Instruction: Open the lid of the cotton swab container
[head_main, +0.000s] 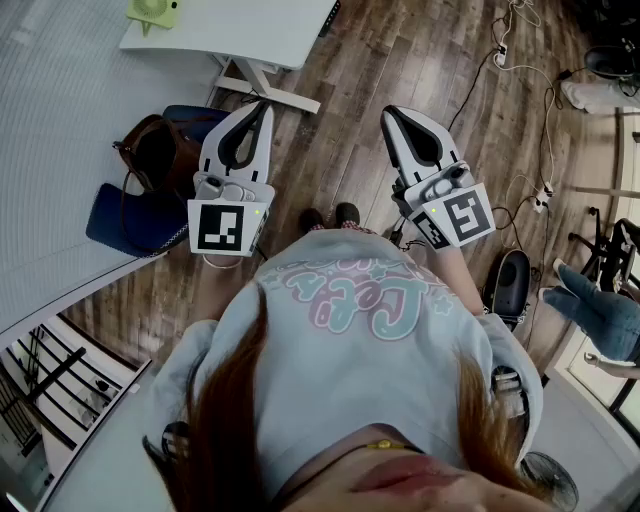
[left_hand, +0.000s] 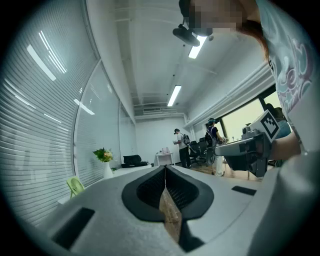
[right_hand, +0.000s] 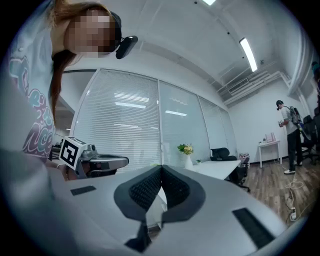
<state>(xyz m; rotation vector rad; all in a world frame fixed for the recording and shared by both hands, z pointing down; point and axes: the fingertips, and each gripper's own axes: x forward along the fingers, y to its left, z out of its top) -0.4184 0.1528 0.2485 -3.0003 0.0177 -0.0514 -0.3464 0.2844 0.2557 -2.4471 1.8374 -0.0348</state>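
We hold the left claw (head_main: 262, 108) and the right claw (head_main: 392, 112) level above the wooden floor (head_main: 400, 50), well apart from the white worktop (head_main: 260, 30). Both are closed, nothing between the jaws. The cotton swab container shows in no view; we judge the task not begun. Risk: reaching it with jaws closed would knock it over rather than grip it; the bag (head_main: 150, 160) near our feet could trip us.
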